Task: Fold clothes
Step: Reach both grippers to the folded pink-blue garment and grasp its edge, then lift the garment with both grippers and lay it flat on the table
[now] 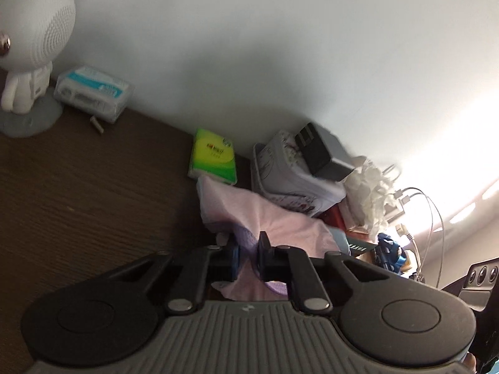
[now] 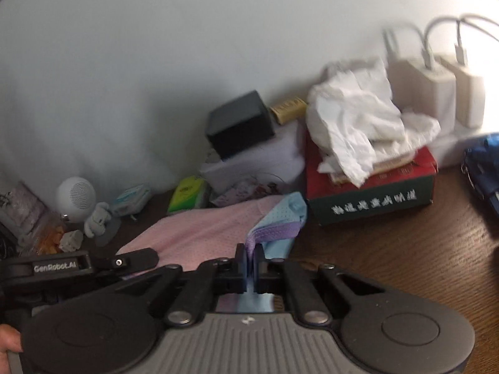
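Note:
A pink, purple and light blue garment (image 2: 199, 233) lies on the dark wooden table (image 2: 389, 249). My right gripper (image 2: 249, 260) is shut on its purple and blue edge, with the cloth pinched between the pads. In the left wrist view the same garment (image 1: 265, 218) bunches up pink ahead of my left gripper (image 1: 249, 251), which is shut on a purple fold of it. The left gripper's body (image 2: 78, 265) shows at the left in the right wrist view, close beside the right one.
Clutter lines the wall: a green tissue pack (image 1: 213, 155), a white box with a black block (image 1: 318, 152) on it, a red and green tissue box (image 2: 371, 184) with crumpled tissue, white chargers (image 2: 436, 87), a white figurine (image 1: 28, 46), a wipes pack (image 1: 93, 92).

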A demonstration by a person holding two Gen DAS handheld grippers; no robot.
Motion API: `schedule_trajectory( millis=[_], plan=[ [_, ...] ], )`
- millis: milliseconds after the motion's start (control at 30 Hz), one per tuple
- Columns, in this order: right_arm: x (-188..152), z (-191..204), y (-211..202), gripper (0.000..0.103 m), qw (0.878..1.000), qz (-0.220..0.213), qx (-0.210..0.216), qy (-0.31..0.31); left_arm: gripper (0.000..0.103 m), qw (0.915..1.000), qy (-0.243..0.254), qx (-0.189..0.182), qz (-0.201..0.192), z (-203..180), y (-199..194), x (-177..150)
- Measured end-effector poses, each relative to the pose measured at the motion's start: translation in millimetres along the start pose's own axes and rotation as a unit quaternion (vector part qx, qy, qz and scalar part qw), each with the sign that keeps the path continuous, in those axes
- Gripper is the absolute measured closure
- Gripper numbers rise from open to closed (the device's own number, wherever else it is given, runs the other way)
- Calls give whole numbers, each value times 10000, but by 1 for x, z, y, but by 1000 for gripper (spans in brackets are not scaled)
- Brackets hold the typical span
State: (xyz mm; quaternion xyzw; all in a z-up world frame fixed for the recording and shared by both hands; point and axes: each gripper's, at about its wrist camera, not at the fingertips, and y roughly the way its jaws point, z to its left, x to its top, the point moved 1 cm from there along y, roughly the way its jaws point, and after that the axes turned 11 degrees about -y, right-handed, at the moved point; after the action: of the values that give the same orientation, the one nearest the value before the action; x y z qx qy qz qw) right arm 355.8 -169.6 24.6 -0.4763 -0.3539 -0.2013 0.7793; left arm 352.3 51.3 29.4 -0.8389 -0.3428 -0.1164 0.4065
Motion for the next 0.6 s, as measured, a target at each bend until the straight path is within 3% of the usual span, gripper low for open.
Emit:
schedule_trajectory(
  millis=[133,333,433,500,533,567,600],
  plan=[
    [13,35,-61,101,9979,-342,56,-541,99,9982,524,-251,-141,-27,-59,-25],
    [18,92,-209,101,9877,-1189,287,-970,97,9889,1034,-881,-604,-67,-191,-89],
    [14,123,-288,101,9806,-1496,429,-1192,88,9821,1146,-1154,-950,-88,-262,-128],
    [9,150,-338,101,9732,-1665,527,-1495,65,9764,1220,-1428,-1067,-101,-303,-151],
    [5,163,-360,101,9693,-1733,530,-1664,66,9727,1302,-1550,-1137,-110,-321,-162],
    [0,178,-381,101,9654,-1797,515,-1819,88,9698,1397,-1604,-1197,-118,-339,-173],
    [-5,191,-399,101,9616,-1860,508,-1953,101,9679,1460,-1635,-1231,-125,-353,-182]
  ],
)
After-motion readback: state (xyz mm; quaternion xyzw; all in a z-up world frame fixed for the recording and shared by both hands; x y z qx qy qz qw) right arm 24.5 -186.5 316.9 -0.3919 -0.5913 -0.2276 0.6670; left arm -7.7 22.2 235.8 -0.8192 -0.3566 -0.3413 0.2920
